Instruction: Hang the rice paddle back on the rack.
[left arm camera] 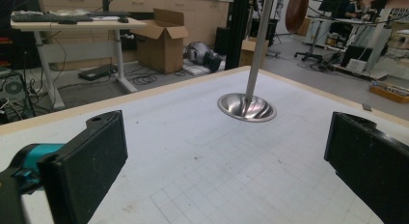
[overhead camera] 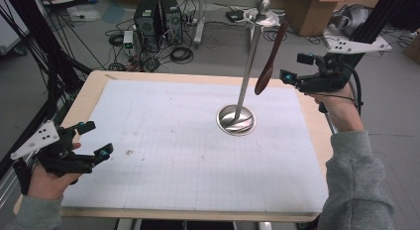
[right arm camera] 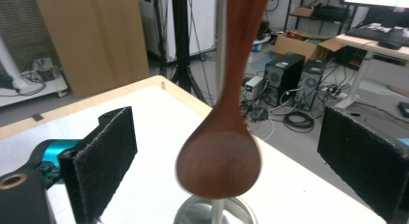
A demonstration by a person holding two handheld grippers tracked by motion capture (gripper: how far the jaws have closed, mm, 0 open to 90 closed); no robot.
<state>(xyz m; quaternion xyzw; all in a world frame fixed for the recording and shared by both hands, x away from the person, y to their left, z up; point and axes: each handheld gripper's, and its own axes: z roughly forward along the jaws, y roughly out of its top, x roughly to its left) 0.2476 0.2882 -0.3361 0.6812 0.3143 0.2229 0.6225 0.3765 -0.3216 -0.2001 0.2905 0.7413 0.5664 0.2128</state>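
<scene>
Just ahead, spoon [right arm camera: 219, 161] (hanging) hides stand pole [overhead camera: 249, 66].

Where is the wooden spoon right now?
In the high view the wooden spoon hangs bowl-down from the top of the metal stand, right of its pole above the table's far right part, just left of the open right claw.

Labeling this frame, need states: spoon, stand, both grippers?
wooden spoon: hanging from the stand's top, bowl down, clear of the table, not gripped.
metal stand: upright on the white mat.
right gripper: open, fingers either side of the spoon bowl, not touching.
left gripper: open, empty, low over the mat's near left.
</scene>
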